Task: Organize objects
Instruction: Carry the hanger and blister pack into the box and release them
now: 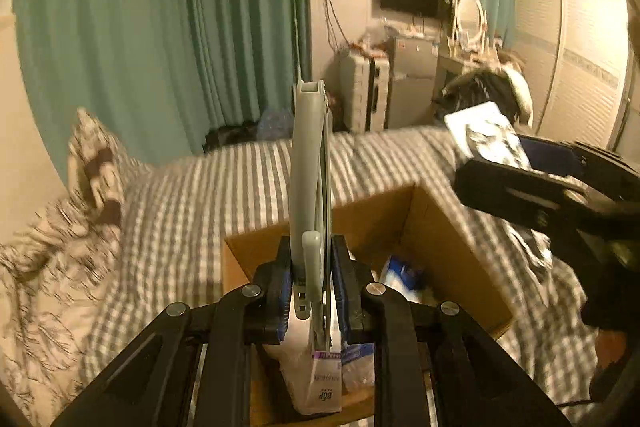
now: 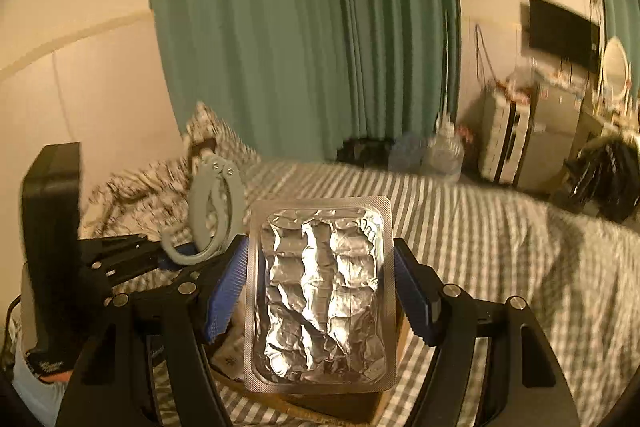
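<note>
over the cardboard box [image 1: 372, 227] on the bed [image 1: 180, 195], the left hand-held gripper [image 1: 311, 291] pinches a stiff, light grey plastic tool [image 1: 310, 163] near its base, the right hand-held gripper [image 2: 320, 283] edge-clamps a thin, crushable foil blister pack [image 2: 320, 291].

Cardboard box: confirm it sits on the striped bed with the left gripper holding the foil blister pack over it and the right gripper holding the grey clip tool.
The holds are swapped. In the left wrist view the left gripper clamps the grey clip tool above the cardboard box on the striped bed. The right wrist view shows the right gripper holding the foil blister pack.
</note>
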Demonstrator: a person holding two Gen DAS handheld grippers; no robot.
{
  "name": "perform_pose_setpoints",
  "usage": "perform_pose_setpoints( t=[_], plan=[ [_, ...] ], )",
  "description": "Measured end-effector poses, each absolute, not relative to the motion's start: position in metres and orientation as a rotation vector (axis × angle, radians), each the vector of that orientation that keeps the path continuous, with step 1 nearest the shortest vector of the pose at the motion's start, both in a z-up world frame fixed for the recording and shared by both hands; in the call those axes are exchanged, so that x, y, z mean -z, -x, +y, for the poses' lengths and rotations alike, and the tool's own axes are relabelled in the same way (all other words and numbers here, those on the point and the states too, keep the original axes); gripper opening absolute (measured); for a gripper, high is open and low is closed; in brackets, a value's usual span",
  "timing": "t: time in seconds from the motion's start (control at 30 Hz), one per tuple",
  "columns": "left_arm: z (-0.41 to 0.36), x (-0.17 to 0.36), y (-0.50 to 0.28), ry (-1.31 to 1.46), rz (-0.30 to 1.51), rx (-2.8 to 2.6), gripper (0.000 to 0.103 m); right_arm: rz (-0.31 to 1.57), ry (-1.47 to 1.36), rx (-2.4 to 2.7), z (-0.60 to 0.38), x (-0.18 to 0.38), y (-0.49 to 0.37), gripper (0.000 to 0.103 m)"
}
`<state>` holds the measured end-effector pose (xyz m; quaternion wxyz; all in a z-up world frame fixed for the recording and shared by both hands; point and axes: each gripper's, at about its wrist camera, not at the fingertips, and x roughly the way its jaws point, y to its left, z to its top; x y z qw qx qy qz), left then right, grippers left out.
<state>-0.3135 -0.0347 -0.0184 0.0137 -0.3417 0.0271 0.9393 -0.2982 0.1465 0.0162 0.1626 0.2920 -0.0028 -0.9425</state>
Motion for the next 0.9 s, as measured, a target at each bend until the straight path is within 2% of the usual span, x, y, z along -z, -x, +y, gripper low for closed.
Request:
perform_pose_setpoints(
  t=[0.27, 0.7, 0.73, 0.8, 0.9],
  plan=[
    [-0.041, 0.070, 0.330, 1.213, 0.054, -2.823, 0.018, -0.058, -1.013, 2.692, 0.156, 0.038, 0.336, 0.069],
    [-0.045, 0.079, 0.333, 1.218, -0.025, -2.794, 0.018, -0.074, -1.012, 2.702, 0.157, 0.055, 0.335, 0.069],
    [-0.045, 0.079, 0.333, 1.215, -0.029, -2.793, 0.018, -0.079, -1.011, 2.705, 0.156, 0.055, 0.336, 0.070],
    [-0.045, 0.079, 0.333, 1.212, -0.039, -2.790, 0.020, -0.090, -1.002, 2.717, 0.156, 0.054, 0.335, 0.079],
    [-0.046, 0.077, 0.332, 1.199, -0.037, -2.792, 0.023, -0.103, -0.972, 2.734, 0.158, 0.049, 0.331, 0.083]
  ],
)
